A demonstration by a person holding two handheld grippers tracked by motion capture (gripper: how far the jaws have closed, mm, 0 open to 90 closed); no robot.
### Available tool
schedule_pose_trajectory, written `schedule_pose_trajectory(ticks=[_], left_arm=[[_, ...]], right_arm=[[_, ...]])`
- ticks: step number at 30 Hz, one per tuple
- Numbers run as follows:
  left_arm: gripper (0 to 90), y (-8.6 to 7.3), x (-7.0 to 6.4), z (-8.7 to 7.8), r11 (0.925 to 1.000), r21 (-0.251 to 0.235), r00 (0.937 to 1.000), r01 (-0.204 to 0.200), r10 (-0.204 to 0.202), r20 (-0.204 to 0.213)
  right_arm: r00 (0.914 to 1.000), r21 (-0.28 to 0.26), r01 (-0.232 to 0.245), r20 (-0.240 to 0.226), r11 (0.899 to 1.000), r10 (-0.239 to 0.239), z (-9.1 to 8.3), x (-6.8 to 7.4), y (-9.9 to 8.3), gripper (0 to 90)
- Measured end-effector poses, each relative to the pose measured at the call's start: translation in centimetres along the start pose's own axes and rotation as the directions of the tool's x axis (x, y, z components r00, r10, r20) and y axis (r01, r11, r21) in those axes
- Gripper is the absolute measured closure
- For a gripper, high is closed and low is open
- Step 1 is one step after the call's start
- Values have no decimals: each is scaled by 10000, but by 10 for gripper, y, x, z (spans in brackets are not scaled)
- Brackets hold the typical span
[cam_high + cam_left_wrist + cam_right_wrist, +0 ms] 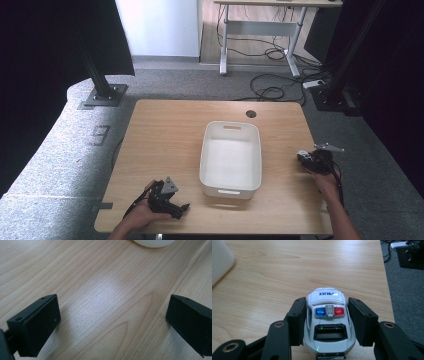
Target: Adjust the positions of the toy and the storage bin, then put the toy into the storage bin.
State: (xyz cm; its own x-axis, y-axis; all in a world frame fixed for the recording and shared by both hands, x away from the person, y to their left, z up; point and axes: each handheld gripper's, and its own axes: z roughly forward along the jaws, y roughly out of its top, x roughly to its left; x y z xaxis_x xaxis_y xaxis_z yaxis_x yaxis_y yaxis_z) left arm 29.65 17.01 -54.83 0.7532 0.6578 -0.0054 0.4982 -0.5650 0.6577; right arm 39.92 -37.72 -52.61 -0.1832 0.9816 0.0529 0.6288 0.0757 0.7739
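Gripping a toy police car [328, 322] with the right gripper [328, 320] near the right edge of the table [165, 140].

The right gripper view makes clear what the high view leaves small and blurred at its right: both jaws press the white car's sides, blue and red roof lights up. In the lower left of the high view the left gripper [167, 197] rests; its own view shows the jaws wide apart, holding nothing, over bare wood. A white bin [231, 131] stands in the middle.
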Motion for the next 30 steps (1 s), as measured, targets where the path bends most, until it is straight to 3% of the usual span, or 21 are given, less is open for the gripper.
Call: schedule_pose_trajectory(ticks=[30], left_arm=[[0,0,0,0,10000,-7,10000,-41,41,37]], right_arm=[[9989,-435,-290,-375,9986,274,-22,5,5,501]])
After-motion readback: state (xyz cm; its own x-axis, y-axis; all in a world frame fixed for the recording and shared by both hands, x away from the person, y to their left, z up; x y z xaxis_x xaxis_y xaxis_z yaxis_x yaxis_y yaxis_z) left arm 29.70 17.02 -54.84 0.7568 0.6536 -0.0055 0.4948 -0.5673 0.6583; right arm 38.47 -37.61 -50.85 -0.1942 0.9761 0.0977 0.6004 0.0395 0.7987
